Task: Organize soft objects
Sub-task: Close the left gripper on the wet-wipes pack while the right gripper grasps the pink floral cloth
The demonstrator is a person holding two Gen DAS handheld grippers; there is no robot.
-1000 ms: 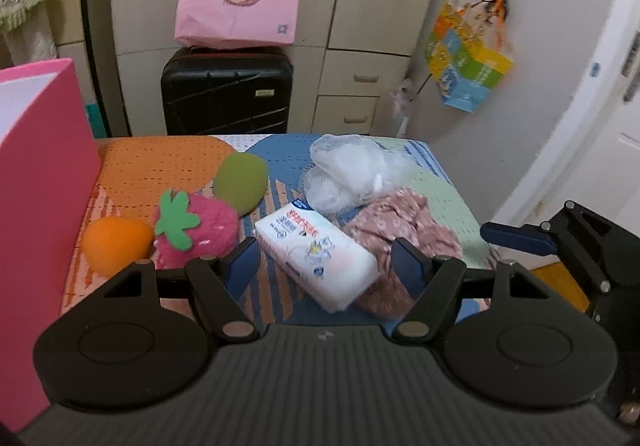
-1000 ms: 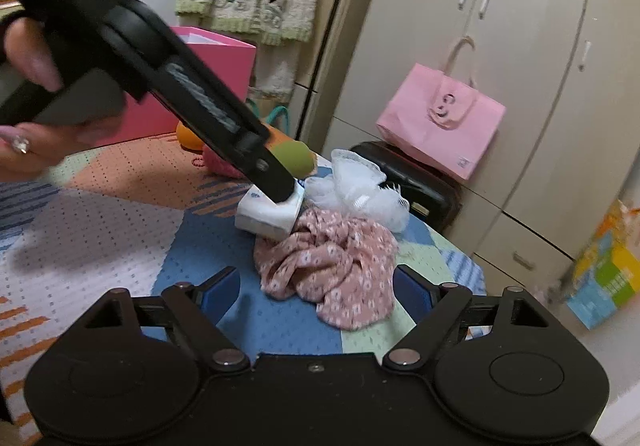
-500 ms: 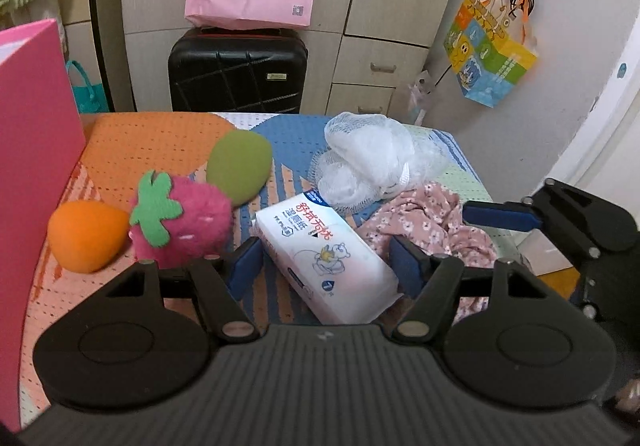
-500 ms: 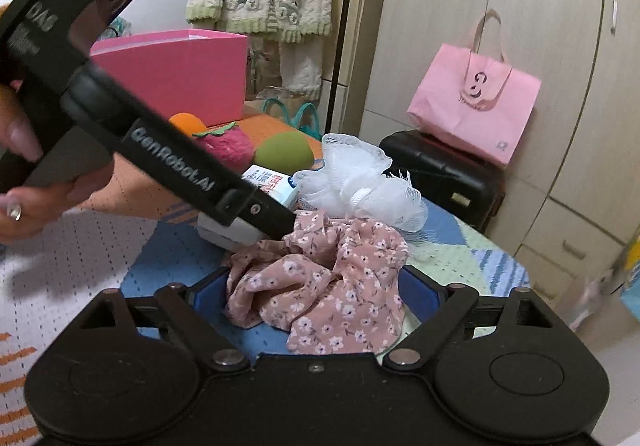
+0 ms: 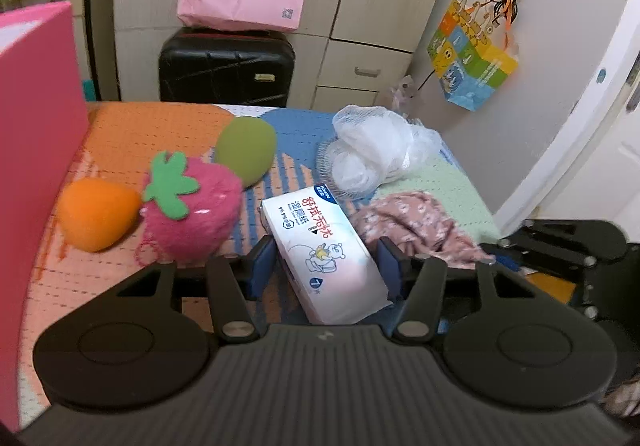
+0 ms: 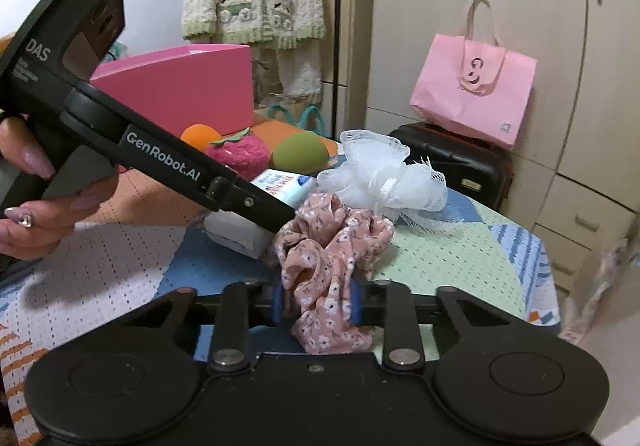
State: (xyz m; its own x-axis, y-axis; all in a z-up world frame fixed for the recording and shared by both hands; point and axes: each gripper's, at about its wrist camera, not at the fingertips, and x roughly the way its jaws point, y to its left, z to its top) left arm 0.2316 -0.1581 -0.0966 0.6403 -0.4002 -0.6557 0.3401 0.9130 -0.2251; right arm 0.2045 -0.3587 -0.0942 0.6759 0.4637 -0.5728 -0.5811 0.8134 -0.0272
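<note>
Pink floral cloth (image 6: 328,246) | clamped in right hand-held gripper (image 6: 318,302) | on table

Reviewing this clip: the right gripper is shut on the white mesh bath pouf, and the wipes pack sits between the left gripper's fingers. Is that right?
Not quite. The right wrist view shows the right gripper shut on the pink floral cloth, not the white mesh bath pouf, which lies untouched behind it. The rest holds: the wipes pack sits between the left gripper's fingers, whose jaws are closing.

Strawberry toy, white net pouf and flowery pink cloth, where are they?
strawberry toy (image 5: 192,210), left wrist view, fuzzy pink body.
white net pouf (image 6: 384,178), right wrist view, its middle.
flowery pink cloth (image 6: 320,246), right wrist view, bunched folds.
</note>
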